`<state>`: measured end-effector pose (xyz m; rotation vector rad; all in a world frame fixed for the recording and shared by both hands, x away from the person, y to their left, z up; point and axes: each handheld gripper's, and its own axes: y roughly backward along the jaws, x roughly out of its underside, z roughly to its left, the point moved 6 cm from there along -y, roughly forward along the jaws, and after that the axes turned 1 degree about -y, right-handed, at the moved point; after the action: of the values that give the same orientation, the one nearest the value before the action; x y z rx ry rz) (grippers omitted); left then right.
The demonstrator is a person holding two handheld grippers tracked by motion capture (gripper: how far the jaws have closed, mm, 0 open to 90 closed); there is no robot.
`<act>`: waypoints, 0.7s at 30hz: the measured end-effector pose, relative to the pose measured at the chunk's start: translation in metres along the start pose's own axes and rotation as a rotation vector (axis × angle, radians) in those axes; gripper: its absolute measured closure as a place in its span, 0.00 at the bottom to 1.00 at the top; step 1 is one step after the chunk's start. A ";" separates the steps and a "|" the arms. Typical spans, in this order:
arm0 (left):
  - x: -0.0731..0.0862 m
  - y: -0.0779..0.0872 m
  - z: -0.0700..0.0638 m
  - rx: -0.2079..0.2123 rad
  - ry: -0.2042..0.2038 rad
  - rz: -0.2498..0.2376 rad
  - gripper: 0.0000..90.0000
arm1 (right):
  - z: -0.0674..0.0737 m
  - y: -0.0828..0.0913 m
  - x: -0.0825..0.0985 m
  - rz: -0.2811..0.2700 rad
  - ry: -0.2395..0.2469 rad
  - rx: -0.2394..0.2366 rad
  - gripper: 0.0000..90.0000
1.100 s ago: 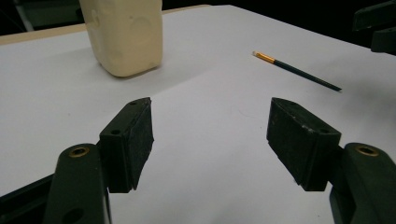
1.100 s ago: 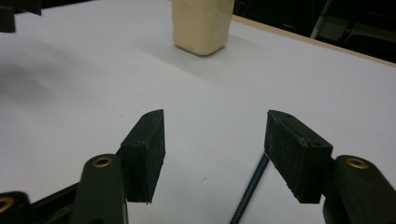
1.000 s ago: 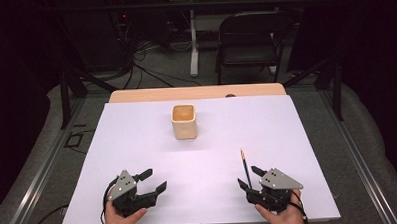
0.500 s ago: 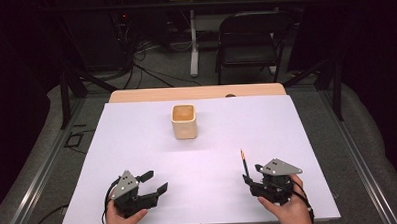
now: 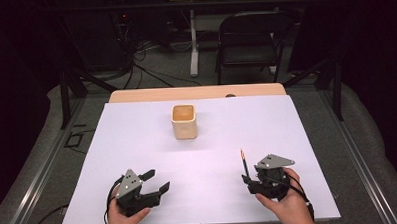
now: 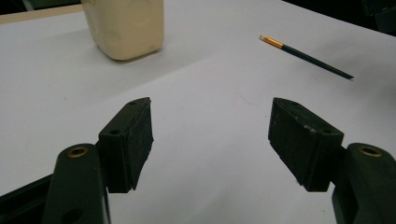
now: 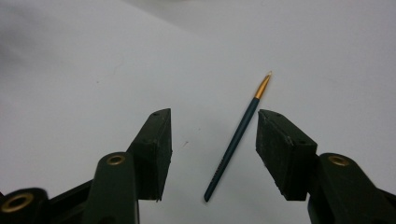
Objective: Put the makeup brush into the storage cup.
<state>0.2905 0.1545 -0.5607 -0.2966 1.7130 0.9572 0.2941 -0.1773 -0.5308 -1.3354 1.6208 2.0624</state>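
A thin dark green brush (image 5: 244,163) with a gold ferrule lies flat on the white table at the near right. My right gripper (image 5: 250,182) sits low over its near end. In the right gripper view the brush (image 7: 236,140) lies between the jaws, close to the right pad (image 7: 280,149) and untouched. That gripper (image 7: 213,116) is open, and its jaws have just been closing a little around the brush. At the near left, my left gripper (image 5: 156,179) stands wide open and empty (image 6: 211,107). A cream square cup (image 5: 184,121) stands upright at the table's middle far side, cup (image 6: 126,28), with the brush (image 6: 303,56) off to its right.
The white sheet (image 5: 137,144) covers the table, with a wooden strip (image 5: 196,93) along the far edge. A black chair (image 5: 254,35) and floor cables lie beyond the table. Open white surface separates the cup from both grippers.
My right gripper has shifted slightly and turned toward the brush, which has stayed in place. The left gripper and the cup have not moved.
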 end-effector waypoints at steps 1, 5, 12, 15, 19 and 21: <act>0.000 0.000 0.000 0.001 -0.002 -0.002 0.34 | 0.000 0.000 0.000 0.000 0.000 0.000 0.50; 0.000 0.000 0.000 0.002 0.003 0.006 0.34 | -0.003 -0.003 0.001 0.047 -0.022 -0.009 0.50; 0.002 0.000 0.000 0.002 0.006 0.014 0.35 | -0.009 -0.005 0.003 0.136 -0.056 -0.018 0.51; 0.003 0.001 0.000 0.002 0.007 0.012 0.35 | -0.011 -0.005 0.002 0.163 -0.078 -0.026 0.52; 0.004 0.003 0.000 -0.006 0.008 0.016 0.35 | -0.013 -0.006 0.000 0.188 -0.088 -0.023 0.53; 0.005 0.004 0.000 -0.005 0.009 0.020 0.35 | -0.014 -0.007 -0.002 0.209 -0.093 -0.024 0.54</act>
<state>0.2865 0.1586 -0.5636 -0.2875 1.7250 0.9760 0.3064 -0.1857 -0.5339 -1.0998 1.7663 2.2305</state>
